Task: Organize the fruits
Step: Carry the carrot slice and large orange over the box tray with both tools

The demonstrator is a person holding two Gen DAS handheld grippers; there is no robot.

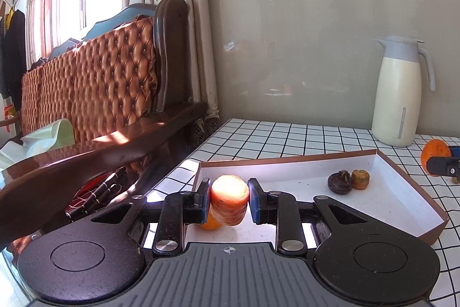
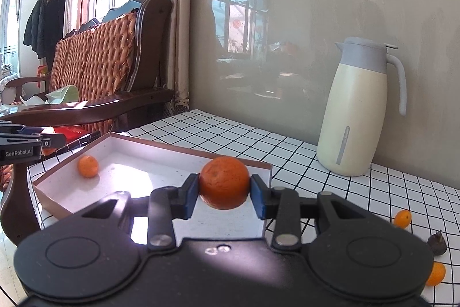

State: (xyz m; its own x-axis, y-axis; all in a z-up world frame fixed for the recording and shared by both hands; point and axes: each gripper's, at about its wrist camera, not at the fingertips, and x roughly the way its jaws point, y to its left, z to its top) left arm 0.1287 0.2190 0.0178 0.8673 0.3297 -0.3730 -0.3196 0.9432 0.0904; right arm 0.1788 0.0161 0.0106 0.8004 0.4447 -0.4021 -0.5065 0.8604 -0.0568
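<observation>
My left gripper [image 1: 229, 202] is shut on an orange fruit [image 1: 230, 199] and holds it over the near left corner of the white box [image 1: 287, 164]. Another orange fruit [image 1: 210, 222] lies in the box just below it. A dark mangosteen [image 1: 339, 182] and a small orange-green fruit [image 1: 360, 179] lie in the box at the right. My right gripper [image 2: 224, 193] is shut on an orange [image 2: 224, 181] above the box's right end [image 2: 266, 171]. A small orange [image 2: 88, 166] lies in the box [image 2: 161, 147] at the left. The right gripper with its orange also shows in the left wrist view [image 1: 435, 156].
A cream thermos jug [image 2: 356, 117] stands on the checked tablecloth [image 2: 287, 146] by the wall. Two small orange fruits [image 2: 402, 218] [image 2: 435, 274] and a dark fruit [image 2: 437, 242] lie on the cloth at the right. A wooden sofa [image 1: 115, 105] stands left of the table.
</observation>
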